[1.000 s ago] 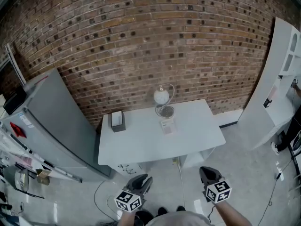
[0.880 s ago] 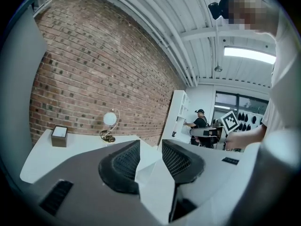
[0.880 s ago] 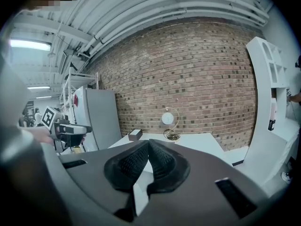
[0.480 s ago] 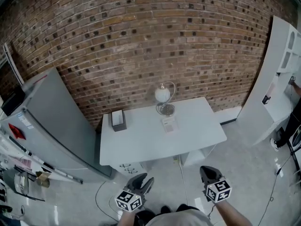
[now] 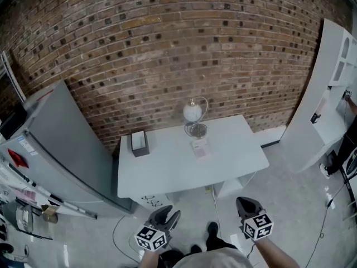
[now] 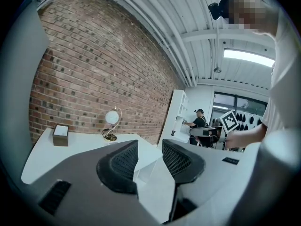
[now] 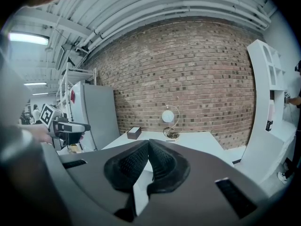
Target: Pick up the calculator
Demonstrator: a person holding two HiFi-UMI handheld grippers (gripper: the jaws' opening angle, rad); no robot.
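The calculator [image 5: 199, 148] is a small flat pale thing on the white table [image 5: 167, 175], just in front of a globe lamp [image 5: 192, 115]. Both grippers hang low over the floor, well short of the table's near edge. My left gripper [image 5: 169, 214] is open; its jaws have just been opening, and the left gripper view shows nothing between the left gripper's [image 6: 150, 147] pads. My right gripper [image 5: 245, 204] is shut, and in the right gripper view the right gripper's [image 7: 148, 145] pads meet at the tips and are empty.
A dark box with a white top [image 5: 139, 143] sits at the table's left back corner. A tall grey cabinet [image 5: 61, 144] stands left of the table, a white shelf unit [image 5: 329, 94] at the right. A brick wall [image 5: 167, 49] runs behind. A cable [image 5: 215, 205] trails on the floor.
The left gripper's jaws have spread apart. A dark shoe has come forward on the floor between the two grippers. The table's things have not moved.
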